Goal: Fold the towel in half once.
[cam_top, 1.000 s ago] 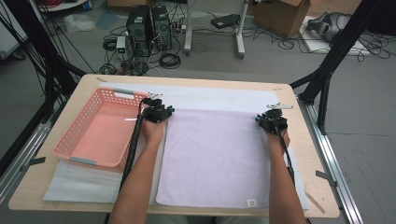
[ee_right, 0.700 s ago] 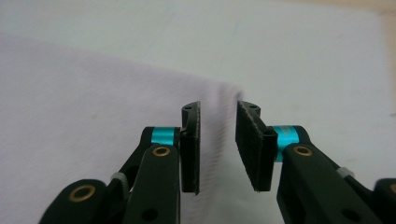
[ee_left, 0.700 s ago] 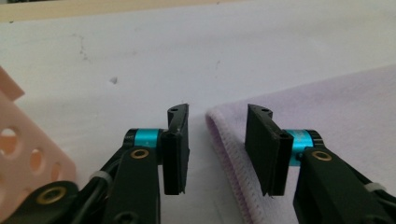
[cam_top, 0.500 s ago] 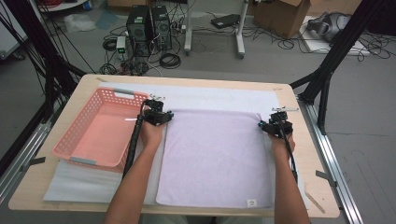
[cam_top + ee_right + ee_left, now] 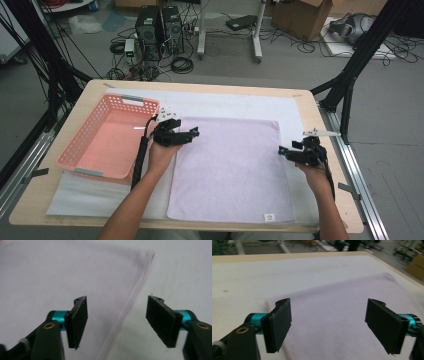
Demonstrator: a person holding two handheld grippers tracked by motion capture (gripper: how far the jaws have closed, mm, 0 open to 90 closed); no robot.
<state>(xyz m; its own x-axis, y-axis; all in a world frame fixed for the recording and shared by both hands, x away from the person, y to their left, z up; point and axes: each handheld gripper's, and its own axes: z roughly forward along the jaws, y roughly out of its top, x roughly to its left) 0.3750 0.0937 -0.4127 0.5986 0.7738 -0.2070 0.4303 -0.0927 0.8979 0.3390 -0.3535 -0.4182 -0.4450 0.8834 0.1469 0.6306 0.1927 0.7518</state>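
A pale lilac towel (image 5: 231, 165) lies flat on the white sheet (image 5: 230, 102) that covers the table. My left gripper (image 5: 192, 134) hovers over the towel's far left corner, jaws open and empty. In the left gripper view the towel (image 5: 342, 315) spreads out between and beyond the open jaws of that gripper (image 5: 328, 323). My right gripper (image 5: 281, 150) is at the towel's right edge, about halfway down, also open. In the right gripper view the towel's hemmed edge (image 5: 130, 302) runs between the jaws of the open gripper (image 5: 117, 321).
A pink plastic basket (image 5: 80, 155) stands at the left of the table, close to my left forearm. A small white label (image 5: 269, 217) marks the towel's near edge. The table's right rim (image 5: 325, 135) lies just beyond my right hand.
My right gripper has pulled back toward the near side along the towel's right edge. My left gripper has shifted slightly right over the towel's corner. The towel now lies smoother.
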